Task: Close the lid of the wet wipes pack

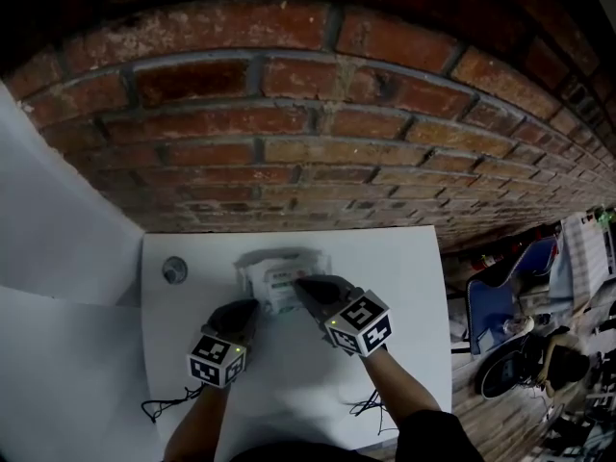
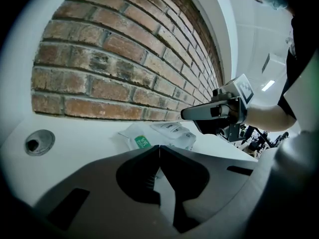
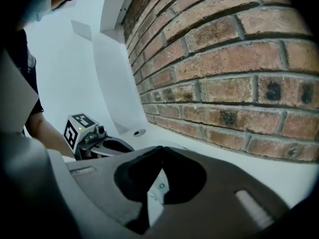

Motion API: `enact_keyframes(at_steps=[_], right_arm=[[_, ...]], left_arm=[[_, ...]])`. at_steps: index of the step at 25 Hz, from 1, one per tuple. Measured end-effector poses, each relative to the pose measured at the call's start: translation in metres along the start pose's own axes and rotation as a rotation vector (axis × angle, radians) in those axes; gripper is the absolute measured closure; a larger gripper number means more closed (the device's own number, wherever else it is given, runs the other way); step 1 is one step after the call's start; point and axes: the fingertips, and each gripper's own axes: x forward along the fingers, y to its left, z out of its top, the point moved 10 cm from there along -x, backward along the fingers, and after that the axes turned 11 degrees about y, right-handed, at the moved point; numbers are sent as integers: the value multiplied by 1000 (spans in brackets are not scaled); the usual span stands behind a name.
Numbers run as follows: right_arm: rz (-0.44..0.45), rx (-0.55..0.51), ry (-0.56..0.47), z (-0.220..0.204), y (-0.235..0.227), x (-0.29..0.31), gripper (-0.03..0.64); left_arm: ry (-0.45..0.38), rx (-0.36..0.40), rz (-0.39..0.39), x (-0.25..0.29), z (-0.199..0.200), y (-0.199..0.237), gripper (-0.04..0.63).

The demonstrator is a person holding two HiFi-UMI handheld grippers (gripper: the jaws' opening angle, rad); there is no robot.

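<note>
The wet wipes pack [image 1: 274, 279] is a white soft pack with a green label, lying on the white table [image 1: 404, 287] near the brick wall. Its lid [image 2: 172, 128] seems to lie flat. My right gripper [image 1: 300, 285] is shut and empty, its tip hanging a little above the pack's right part. In the right gripper view a strip of the pack [image 3: 158, 190] shows under the closed jaws. My left gripper [image 1: 252, 306] is shut with nothing in it, just short of the pack's near left edge [image 2: 142, 142].
A round cable hole [image 1: 174, 269] sits in the table left of the pack. The brick wall [image 1: 318, 142] runs close behind it and a white partition [image 1: 58, 219] stands at the left. Cables [image 1: 164, 407] hang at the front edge. Chairs [image 1: 510, 296] stand off to the right.
</note>
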Motion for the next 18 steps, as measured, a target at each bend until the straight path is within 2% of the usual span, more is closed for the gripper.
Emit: enact_keyframes(at_steps=[18], right_arm=[[-87, -15, 24, -19, 16, 7, 618]], left_arm=[[3, -20, -4, 1, 0, 1, 595]])
